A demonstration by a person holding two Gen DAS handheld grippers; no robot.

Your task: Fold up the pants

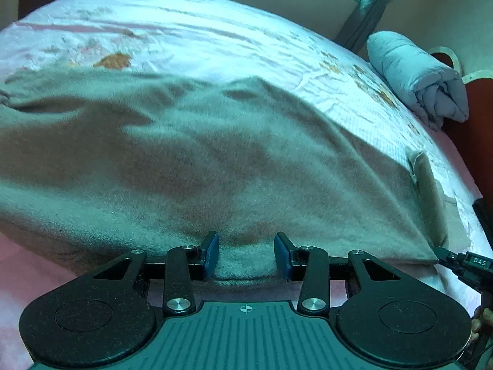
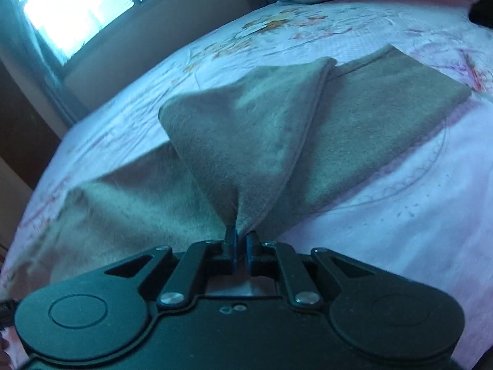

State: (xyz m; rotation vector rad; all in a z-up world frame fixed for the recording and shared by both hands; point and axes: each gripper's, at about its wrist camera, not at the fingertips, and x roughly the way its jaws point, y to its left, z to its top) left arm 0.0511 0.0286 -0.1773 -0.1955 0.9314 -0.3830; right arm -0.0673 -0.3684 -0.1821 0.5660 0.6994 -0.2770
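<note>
pants [image 2: 246,141] pinched by right gripper [image 2: 241,240], lifted off bed [image 2: 385,200].

Both grippers, left gripper [image 1: 246,254] and right gripper [image 2: 241,245], are showing matte black linkages, round side discs, silver pivot screws and blue pads (the left one's ribbed body is wearing a small crosshair mark).

Bed [image 1: 191,30]: grey pants [image 1: 185,154], rolled quilt [image 1: 416,74].

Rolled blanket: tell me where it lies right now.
In the left wrist view the rolled blanket lies at the far right edge of the bed, beyond the pants. In the right wrist view it sits top centre.
</note>
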